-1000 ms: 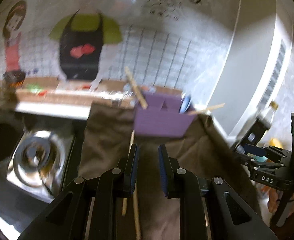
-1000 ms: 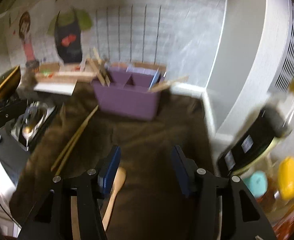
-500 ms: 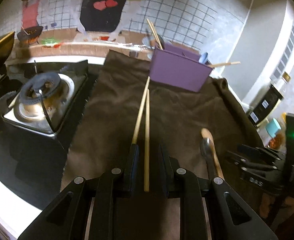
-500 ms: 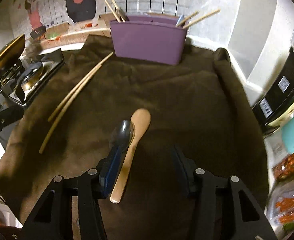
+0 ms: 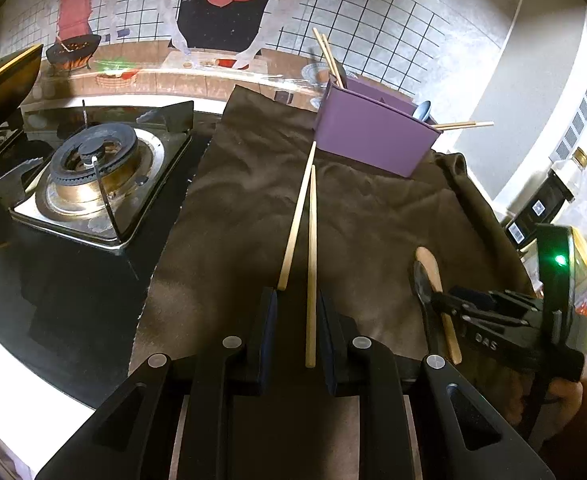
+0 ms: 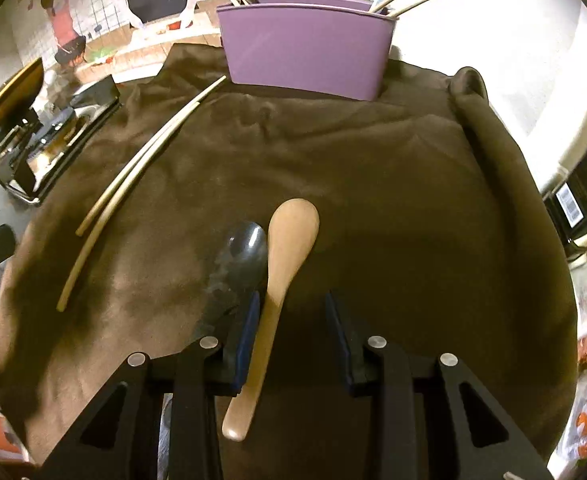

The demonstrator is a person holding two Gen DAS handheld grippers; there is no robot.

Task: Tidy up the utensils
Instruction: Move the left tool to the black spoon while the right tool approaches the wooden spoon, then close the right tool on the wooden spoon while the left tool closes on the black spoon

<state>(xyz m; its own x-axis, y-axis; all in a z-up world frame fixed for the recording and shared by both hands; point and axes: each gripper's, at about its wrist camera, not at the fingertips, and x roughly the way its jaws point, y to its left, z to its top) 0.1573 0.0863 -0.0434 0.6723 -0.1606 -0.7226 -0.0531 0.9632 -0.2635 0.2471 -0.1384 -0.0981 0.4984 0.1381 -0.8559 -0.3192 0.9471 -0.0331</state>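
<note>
Left claw [image 5: 296, 312] unclenched astride chopstick [image 5: 312, 264]; right claw [image 6: 292, 307] closing around wooden spoon [image 6: 283, 276], seemingly ungripped.

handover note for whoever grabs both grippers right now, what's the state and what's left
Left gripper: jaws apart, astride one chopstick; the other chopstick lies just outside its left finger. Nothing gripped.
Right gripper: closing around the wooden spoon handle, pads not yet on it. Metal spoon lies just outside its left finger.
Done: purple holder at the back of the brown cloth already has some sticks.
Left: both chopsticks and both spoons.
</note>
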